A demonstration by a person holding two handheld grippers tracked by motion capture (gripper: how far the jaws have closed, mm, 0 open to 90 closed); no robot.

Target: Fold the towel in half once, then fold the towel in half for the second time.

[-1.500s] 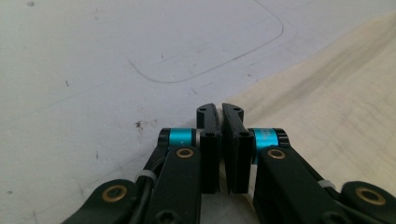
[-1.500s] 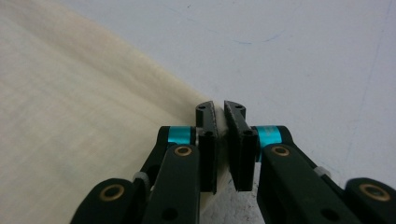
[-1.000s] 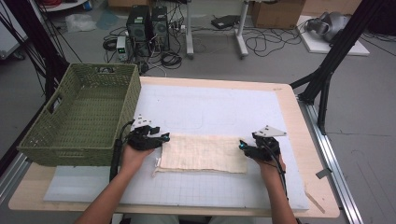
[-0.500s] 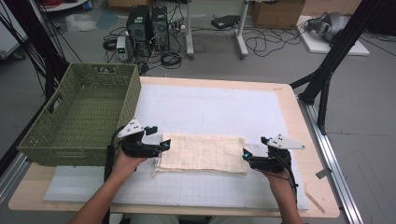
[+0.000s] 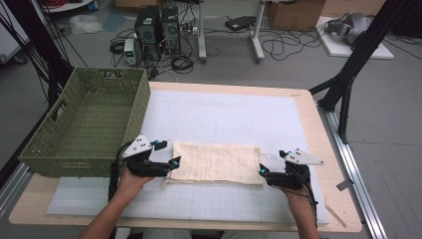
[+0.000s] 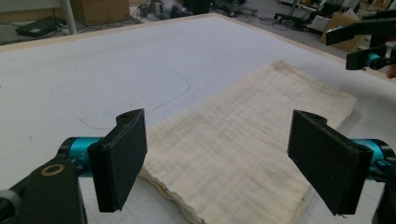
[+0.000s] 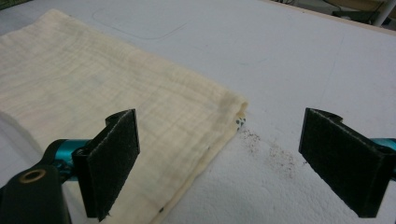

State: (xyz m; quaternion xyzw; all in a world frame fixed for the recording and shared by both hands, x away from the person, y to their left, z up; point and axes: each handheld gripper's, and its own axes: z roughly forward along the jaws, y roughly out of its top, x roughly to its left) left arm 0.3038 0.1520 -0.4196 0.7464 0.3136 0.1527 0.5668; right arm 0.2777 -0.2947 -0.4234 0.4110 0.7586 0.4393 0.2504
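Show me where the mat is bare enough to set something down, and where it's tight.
Bare: the white mat beyond the folded cloth, from the green basket across to the right edge; also the strip along the near edge, between the forearms. Crowded: both short ends of the cloth, where the left gripper and right gripper sit open.

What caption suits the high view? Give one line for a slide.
Two open grippers, left gripper and right gripper, flank a folded cream cloth beside a green basket.
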